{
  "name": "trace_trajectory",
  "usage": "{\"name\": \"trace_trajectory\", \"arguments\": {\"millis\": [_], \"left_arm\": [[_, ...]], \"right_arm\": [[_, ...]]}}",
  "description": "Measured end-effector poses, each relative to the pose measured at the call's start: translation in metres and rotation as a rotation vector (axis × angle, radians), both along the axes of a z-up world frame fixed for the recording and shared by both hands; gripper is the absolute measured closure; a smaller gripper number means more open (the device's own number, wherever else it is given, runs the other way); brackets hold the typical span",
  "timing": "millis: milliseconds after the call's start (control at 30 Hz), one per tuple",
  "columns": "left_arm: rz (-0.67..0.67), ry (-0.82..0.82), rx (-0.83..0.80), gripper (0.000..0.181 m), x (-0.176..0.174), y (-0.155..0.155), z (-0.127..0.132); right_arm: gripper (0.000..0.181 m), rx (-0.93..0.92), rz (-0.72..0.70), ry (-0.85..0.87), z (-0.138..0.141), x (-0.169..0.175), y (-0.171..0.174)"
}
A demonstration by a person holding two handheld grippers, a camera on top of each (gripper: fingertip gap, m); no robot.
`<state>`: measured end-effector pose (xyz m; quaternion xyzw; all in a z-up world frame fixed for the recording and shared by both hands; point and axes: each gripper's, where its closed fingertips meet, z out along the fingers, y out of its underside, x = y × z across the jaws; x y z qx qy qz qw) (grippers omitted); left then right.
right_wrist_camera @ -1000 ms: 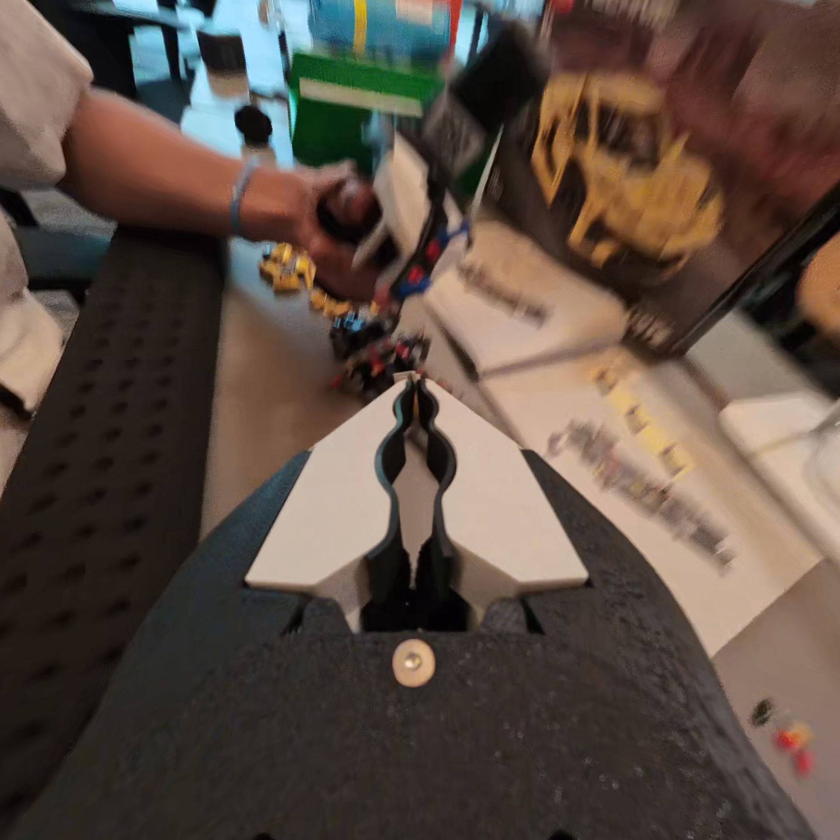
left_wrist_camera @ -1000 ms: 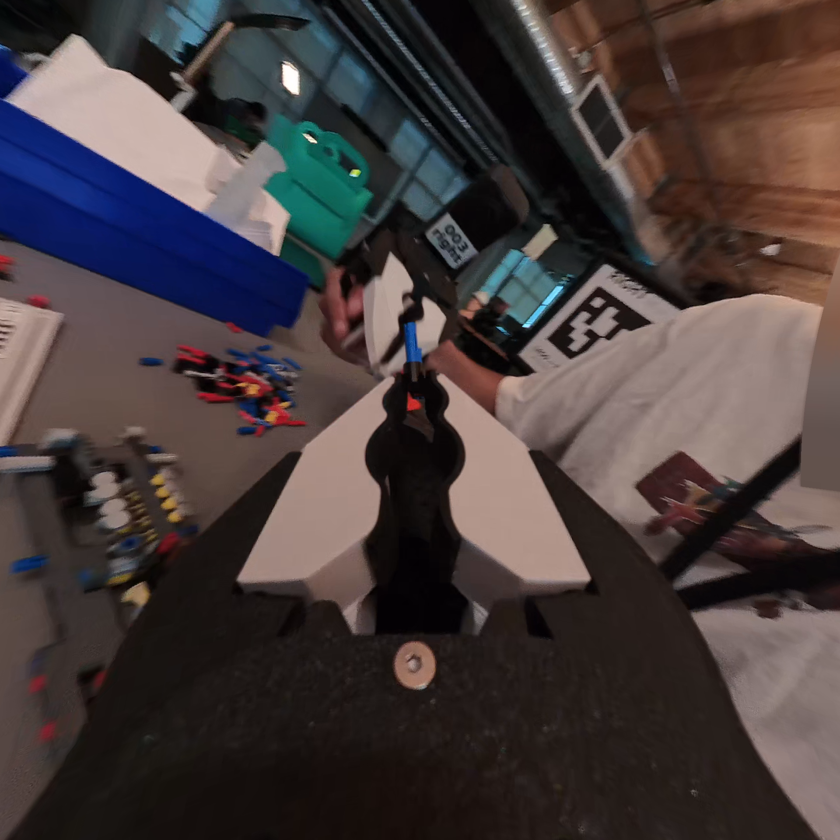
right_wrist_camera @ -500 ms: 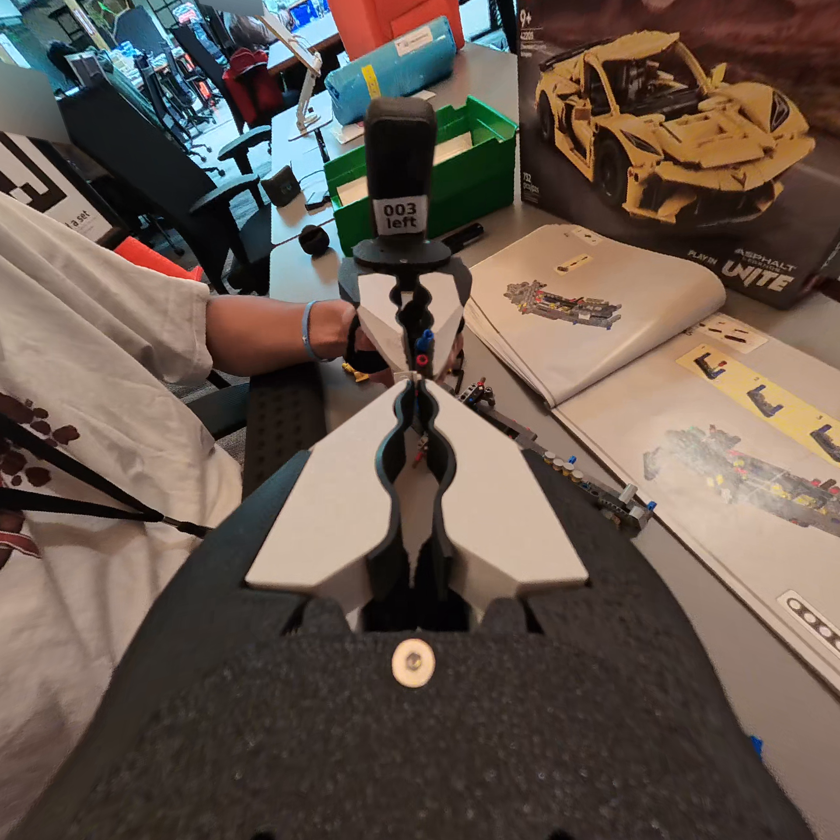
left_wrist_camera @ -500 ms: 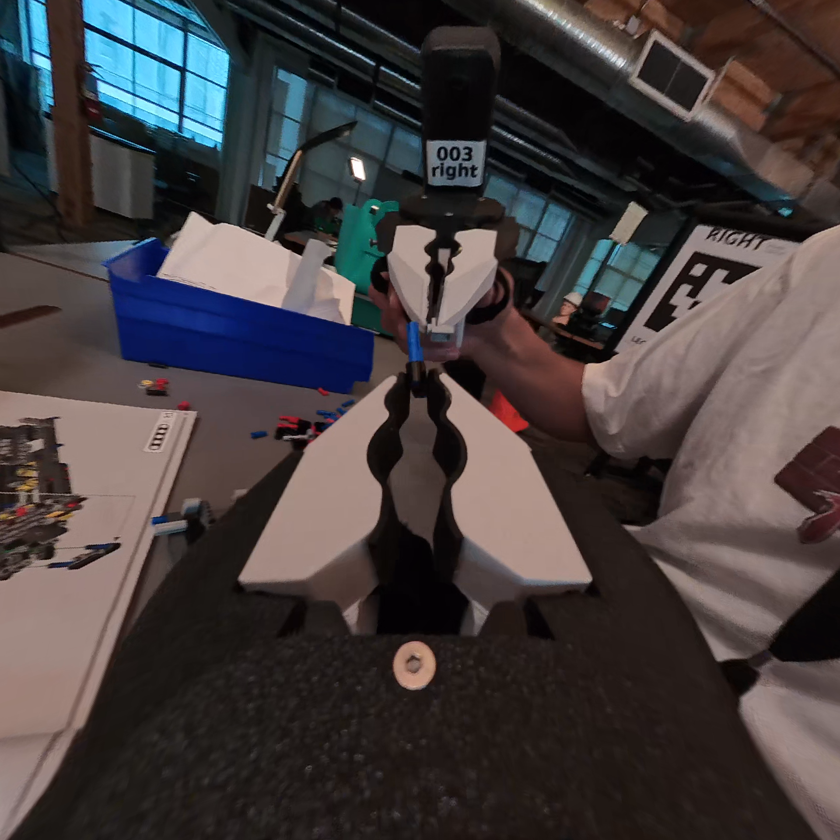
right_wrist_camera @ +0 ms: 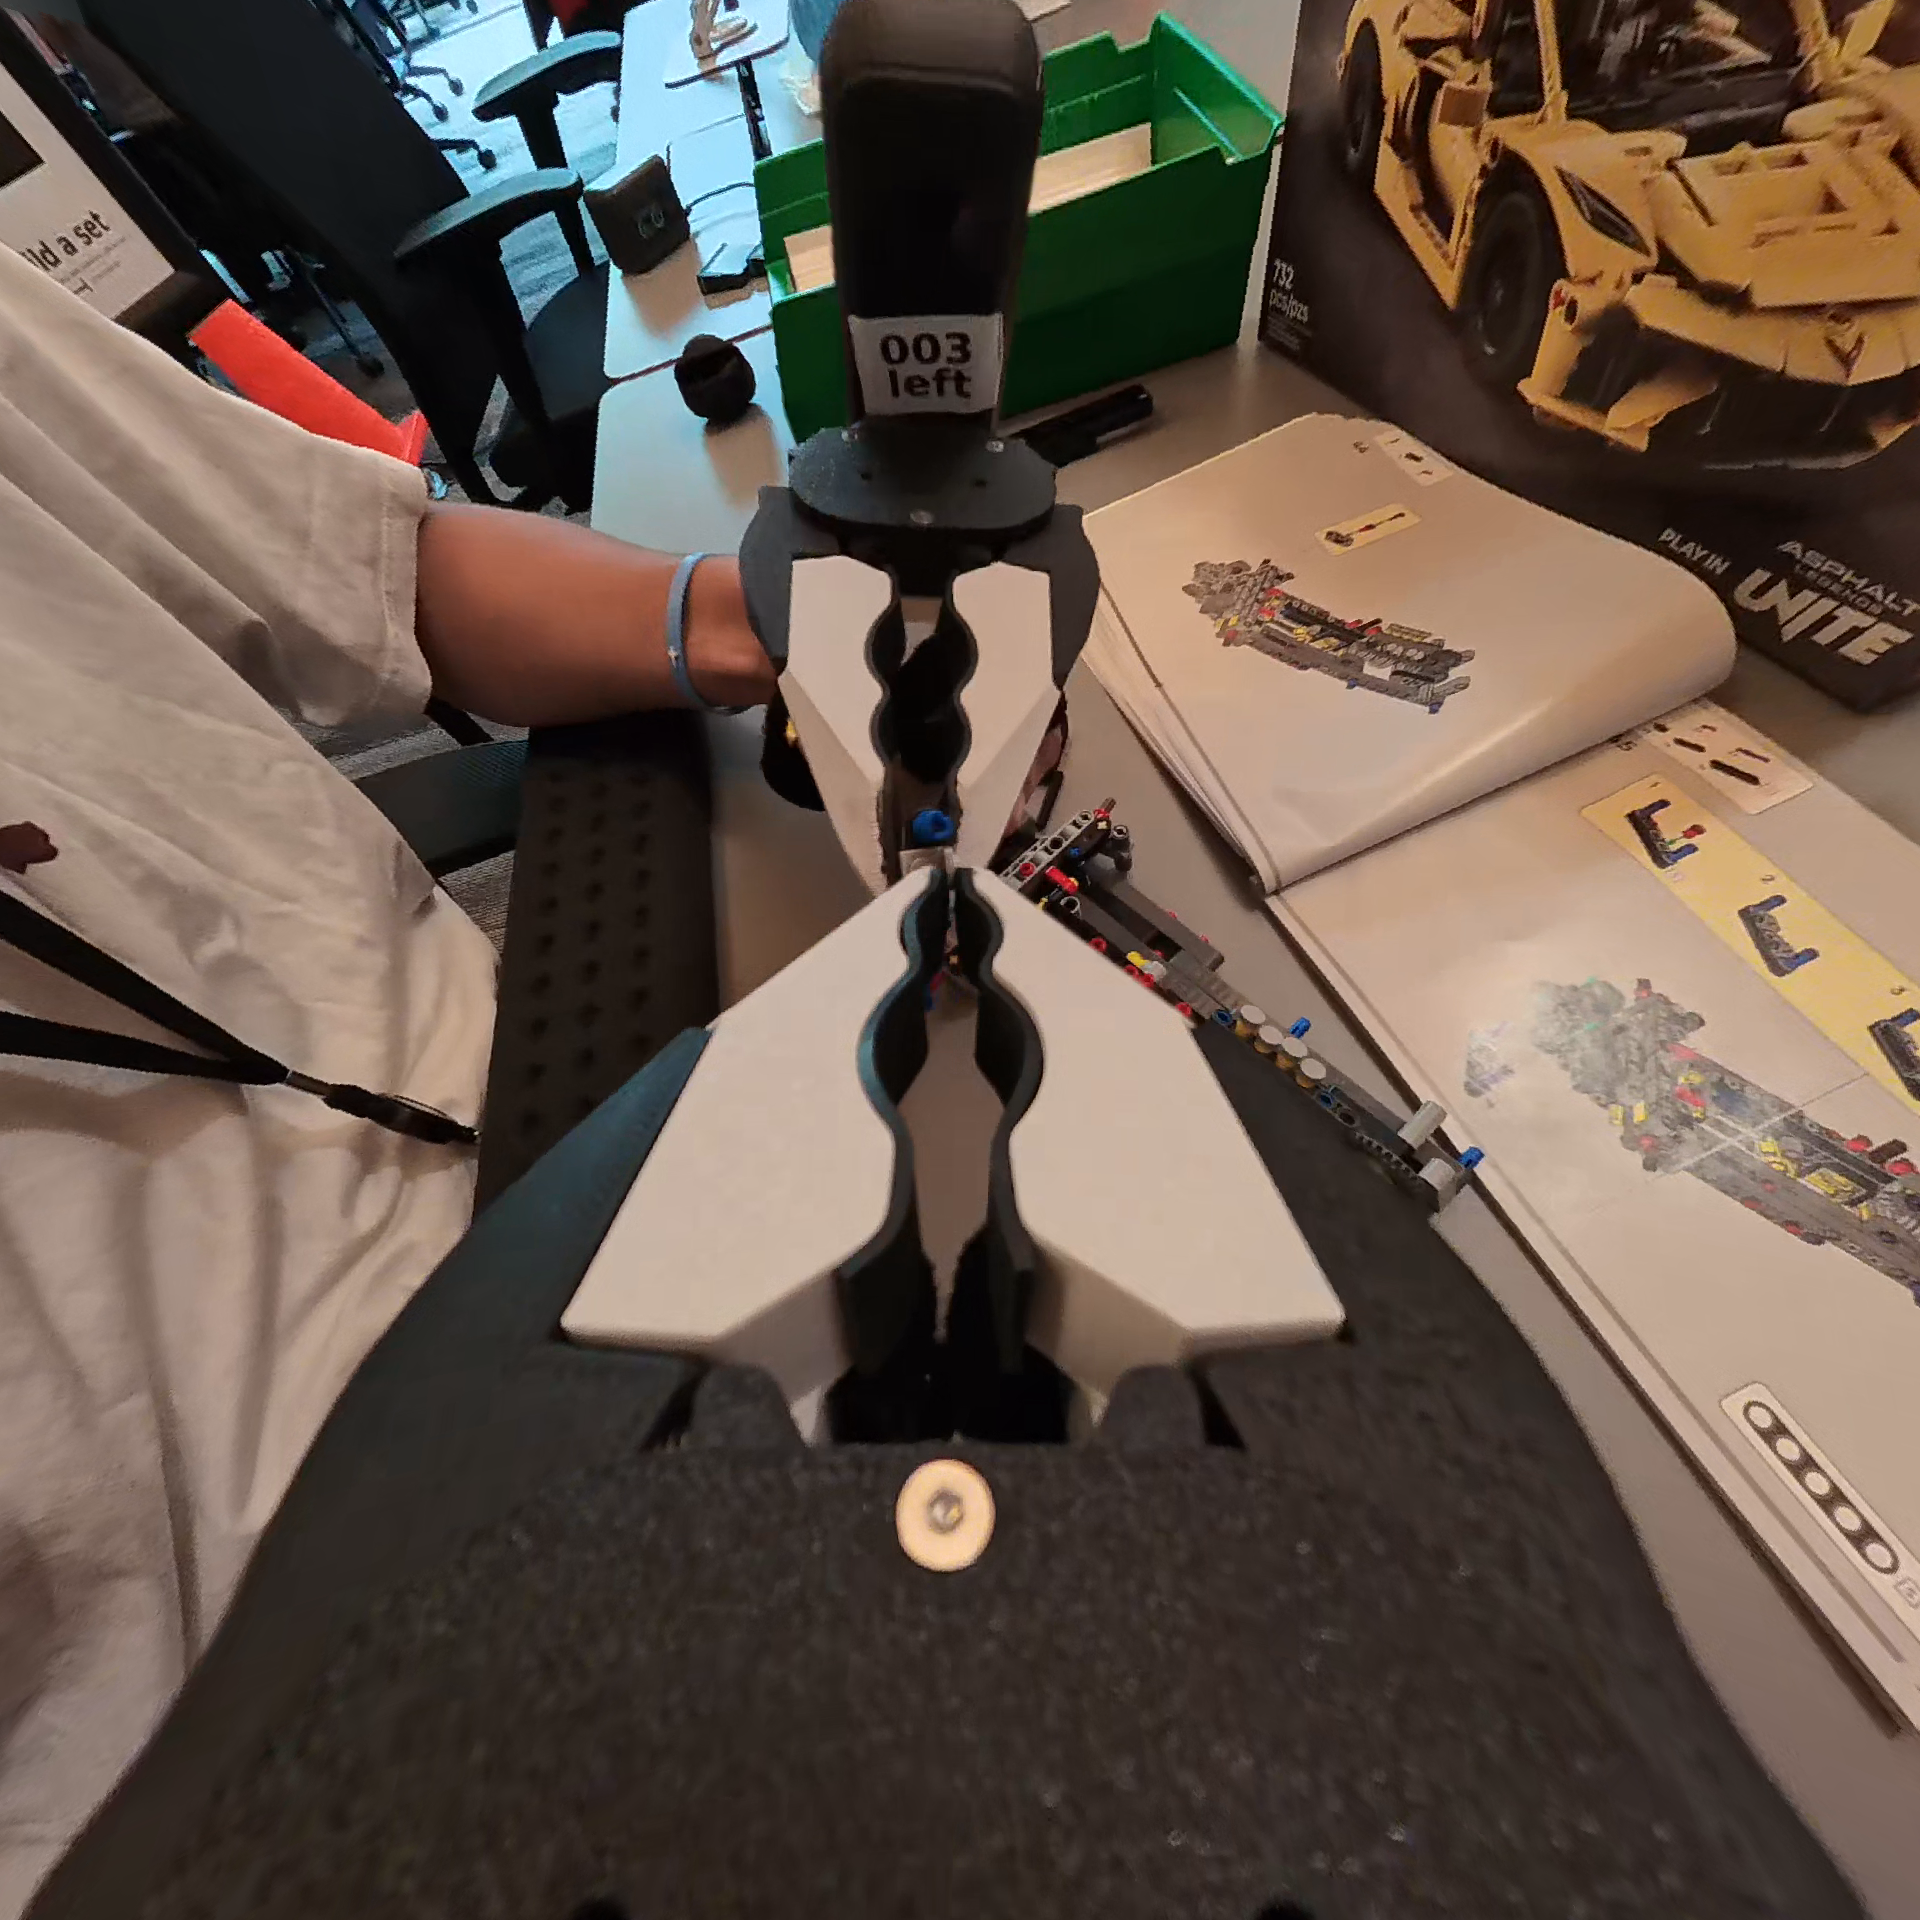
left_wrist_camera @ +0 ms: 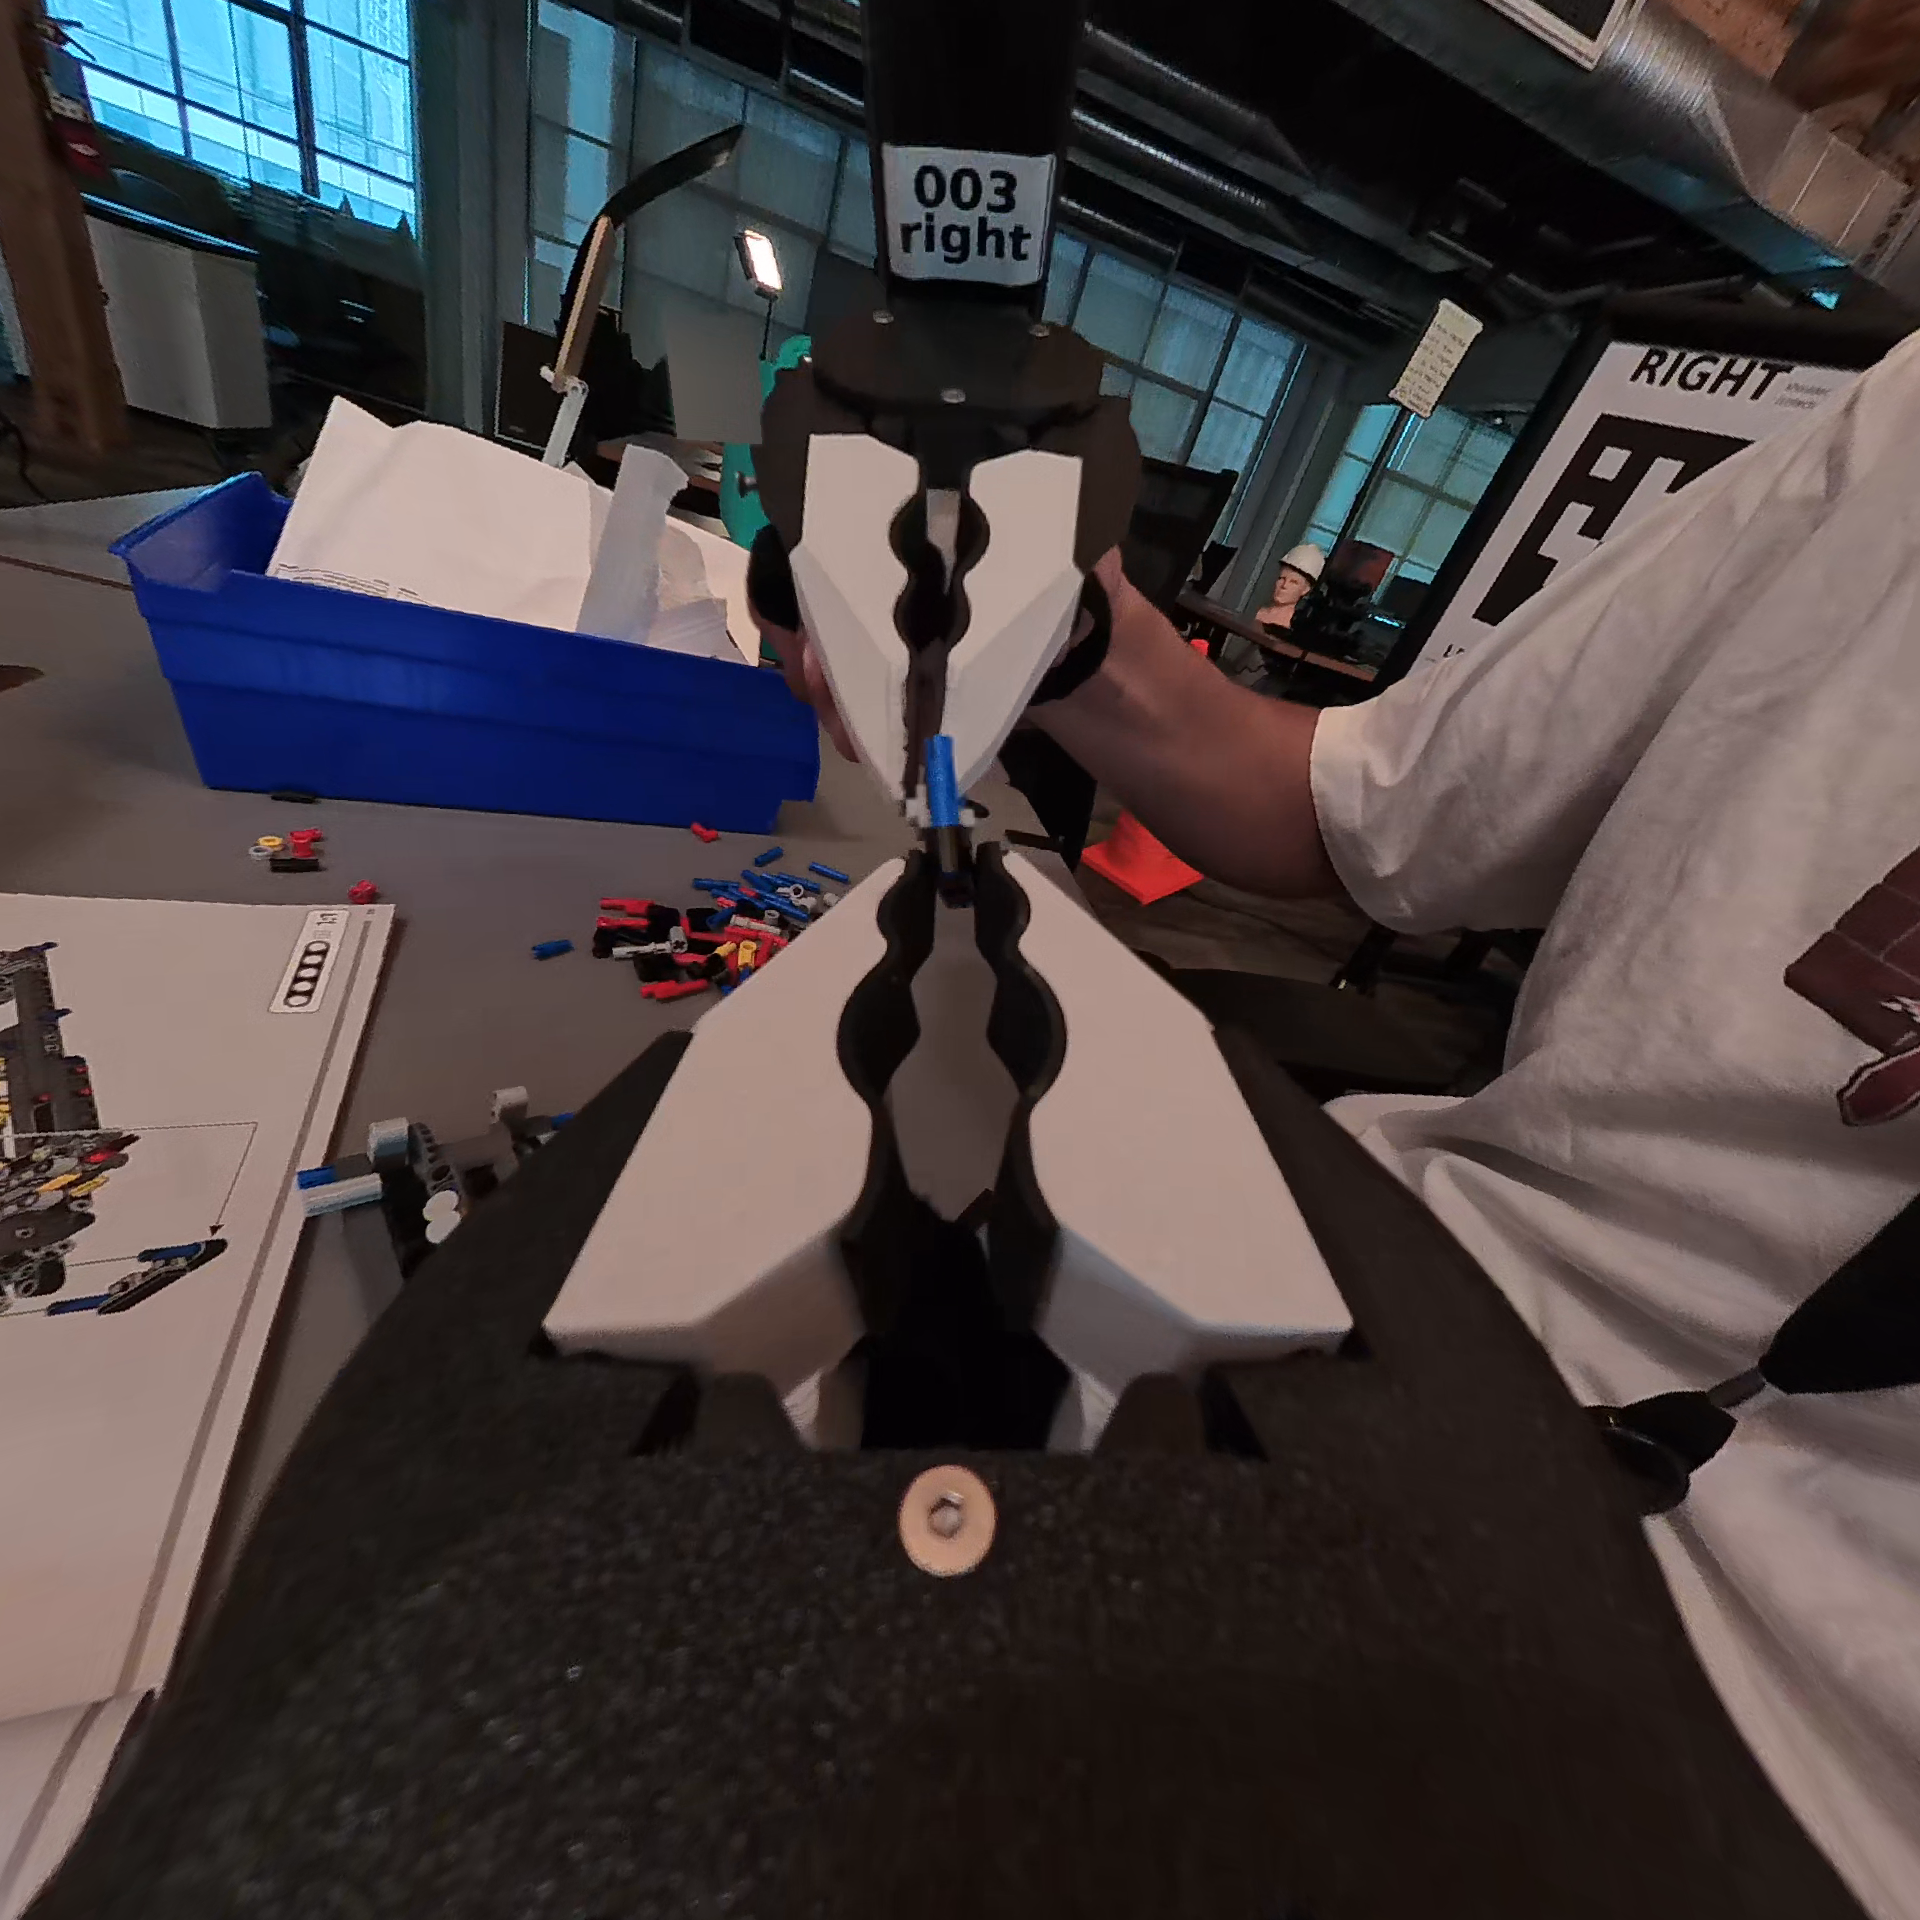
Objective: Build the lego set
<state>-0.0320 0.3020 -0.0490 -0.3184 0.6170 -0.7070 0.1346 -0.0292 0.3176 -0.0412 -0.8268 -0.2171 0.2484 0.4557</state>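
Both of my grippers have closed the gap since half a second ago, and they now meet tip to tip in the air above the grey table (left_wrist_camera: 125, 769), where before a clear space lay between them. My left gripper (left_wrist_camera: 948, 875) has its jaws pressed onto the dark lower end of a small blue pin (left_wrist_camera: 940, 781). My right gripper (right_wrist_camera: 951, 875), jaws drawn together, pinches a small white piece (left_wrist_camera: 914, 812) that sits right against that pin. Whether pin and piece are already seated in each other I cannot tell; the joint is tiny and half hidden by the fingertips.

I judge this to be the mating step: a small sub-part is being joined in the air before it goes onto the build. That long grey chassis (right_wrist_camera: 1226, 997) lies on the table below and to the right of the pin, beside the open instruction booklet (right_wrist_camera: 1382, 665). Loose pieces (left_wrist_camera: 707, 925) lie scattered below and left of the pin, in front of the blue bin (left_wrist_camera: 457, 696).
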Motion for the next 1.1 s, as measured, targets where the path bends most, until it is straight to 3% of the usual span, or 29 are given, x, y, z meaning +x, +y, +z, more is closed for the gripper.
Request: {"name": "trace_trajectory", "arguments": {"millis": [633, 1100], "left_arm": [[0.023, 0.025, 0.143, 0.175, 0.003, -0.007, -0.017], [0.041, 0.049, 0.144, 0.175, 0.007, -0.005, -0.021]], "right_arm": [[0.181, -0.097, 0.051, -0.029, -0.014, 0.001, -0.008], [0.181, -0.104, 0.024, -0.057, -0.020, 0.006, -0.007]]}}
